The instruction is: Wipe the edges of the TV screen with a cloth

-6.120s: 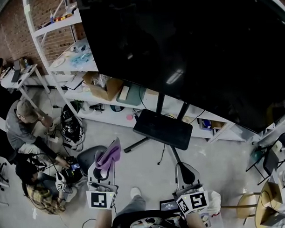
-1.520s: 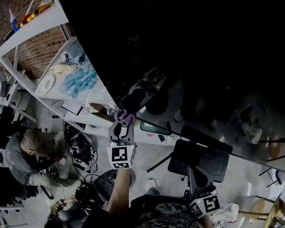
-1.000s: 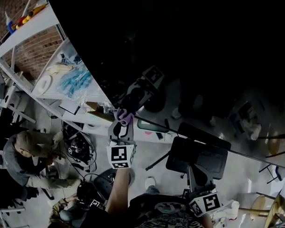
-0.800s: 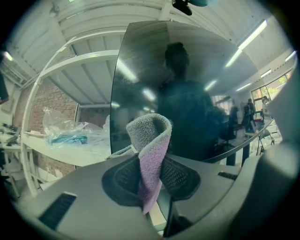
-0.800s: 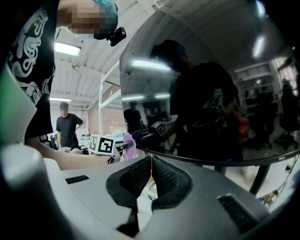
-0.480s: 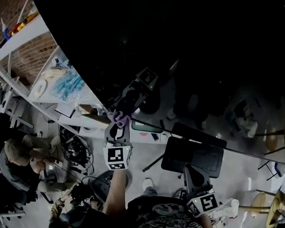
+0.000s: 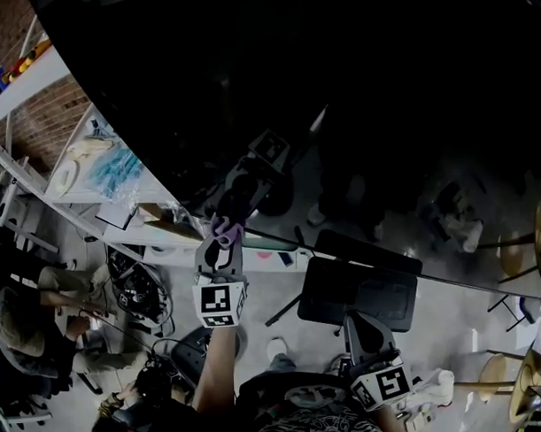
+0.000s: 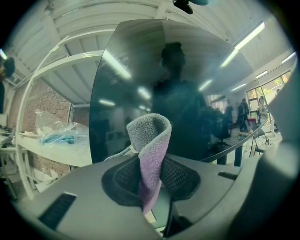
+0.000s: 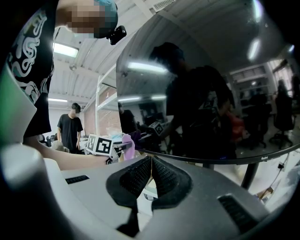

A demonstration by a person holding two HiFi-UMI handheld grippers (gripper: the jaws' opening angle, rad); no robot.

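At the lower edge of the TV screen (image 7: 337,93), close to its lower-left corner, I note the cloth (image 7: 222,226), a lilac and grey piece folded into a loop. Its top meets the dark glass where the mirrored image of the tool begins. I read this as contact, though the head view is dim.

The left gripper (image 8: 151,177) has its fingers clenched on the cloth. The lilac strip runs down between the two ribbed pads and the grey loop stands above them, pointing towards the screen. The gripper is raised to the screen's lower edge on an outstretched forearm (image 7: 214,372), with its marker cube (image 7: 218,304) below the fingers.

The right gripper (image 9: 150,169) is held low, well below the screen and apart from it, just beside the black base of the TV stand (image 7: 357,292). Its fingers are pressed together with nothing between them.

To the left of the screen stands a white shelf rack (image 7: 35,82) against a brick wall (image 7: 24,144), with a blue bag (image 7: 116,167) on one shelf. Below and left of the screen, a person (image 7: 30,308) crouches on the floor among cables. In the right gripper view, another person (image 9: 70,131) in a dark shirt stands left of the screen.
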